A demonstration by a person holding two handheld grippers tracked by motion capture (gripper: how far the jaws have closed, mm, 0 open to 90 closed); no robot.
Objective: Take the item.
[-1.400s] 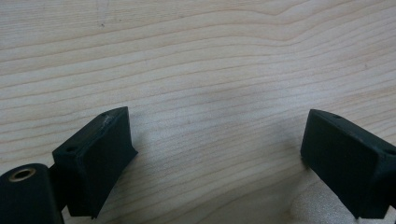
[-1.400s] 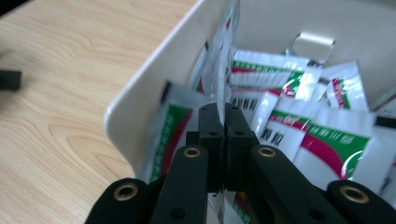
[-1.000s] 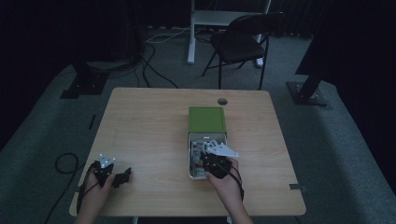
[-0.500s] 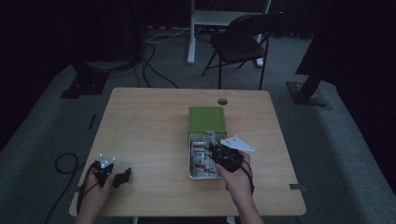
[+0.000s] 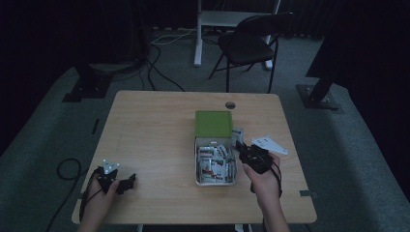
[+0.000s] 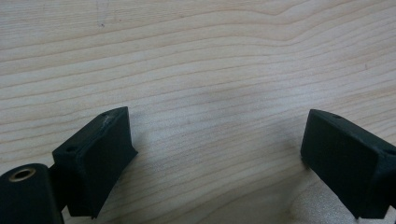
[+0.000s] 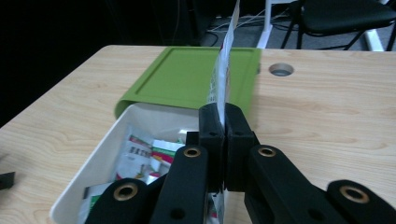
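— Starting at your left: where is your left hand-held gripper (image 5: 126, 183) sitting, and what are its jaws doing?

— It is resting low on the near left corner of the worktop (image 5: 154, 130), well apart from everything else. Its jaws are standing wide apart with nothing but bare wood between them, as the left gripper view is showing.

— And moving rightward, what are you passing?

— You are passing the white tray (image 5: 197, 164), which is lying with its long axis running away from you, full of small red, green and white packets (image 5: 212, 163). The green lid (image 5: 213, 123) is sitting at its far end, slid back.

— So where is the thing you are carrying?

— Your right hand-held gripper (image 7: 219, 122) is pressing its jaws together on one thin packet (image 7: 225, 60), which is standing edge-on and upright above the fingertips. In the high view that gripper is hovering just beside the tray's right wall, at about its far half.

— Which way is the tray lying from it, then?

— It is lying directly to your left of the gripper, so I judge any return calls for a short leftward move; the right hand is far nearer than the left.
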